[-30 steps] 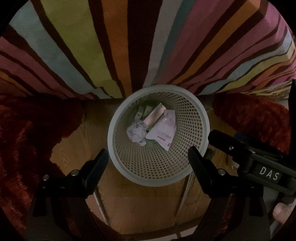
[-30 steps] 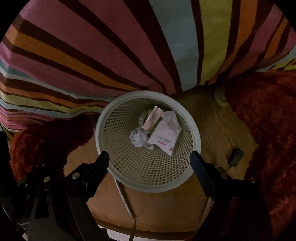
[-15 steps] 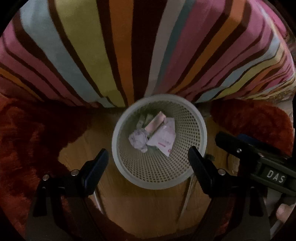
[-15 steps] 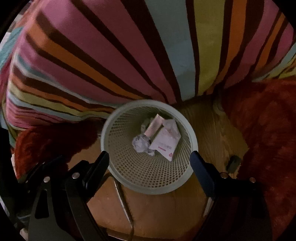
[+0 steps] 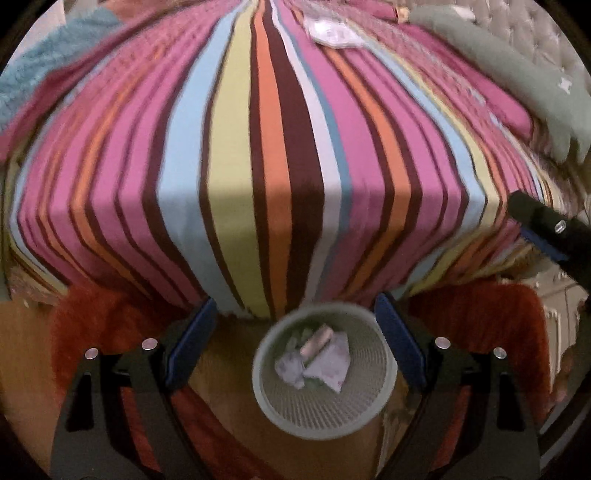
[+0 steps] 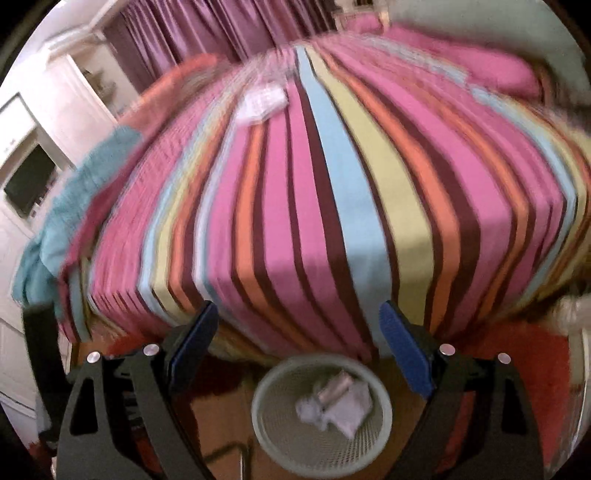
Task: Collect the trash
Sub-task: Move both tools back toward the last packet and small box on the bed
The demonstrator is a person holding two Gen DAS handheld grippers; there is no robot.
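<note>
- The left gripper (image 5: 295, 339) has its jaws wide apart, and nothing is between the blue pads.
- The right gripper (image 6: 299, 347) is also spread wide and holds nothing.
- Below both grippers, a pale mesh basket (image 5: 373, 402) stands on the wooden floor (image 5: 229, 398), just in front of the bed.
- The trash lies at the bottom of the basket: a crumpled paper ball (image 5: 290, 369), a flat white packet (image 5: 332, 363) and a pinkish tube (image 5: 316, 341), all touching each other.
- A red fluffy rug (image 5: 480, 321) lies on both sides of the basket.
- Behind the basket, a striped cover (image 5: 266, 166) hangs over the edge of the bed.
- Far on the bed lies a white sheet of paper (image 5: 332, 33); it is blurred.
- In the right wrist view, purple curtains (image 6: 221, 26) and a white cupboard (image 6: 55, 110) stand behind the bed.
</note>
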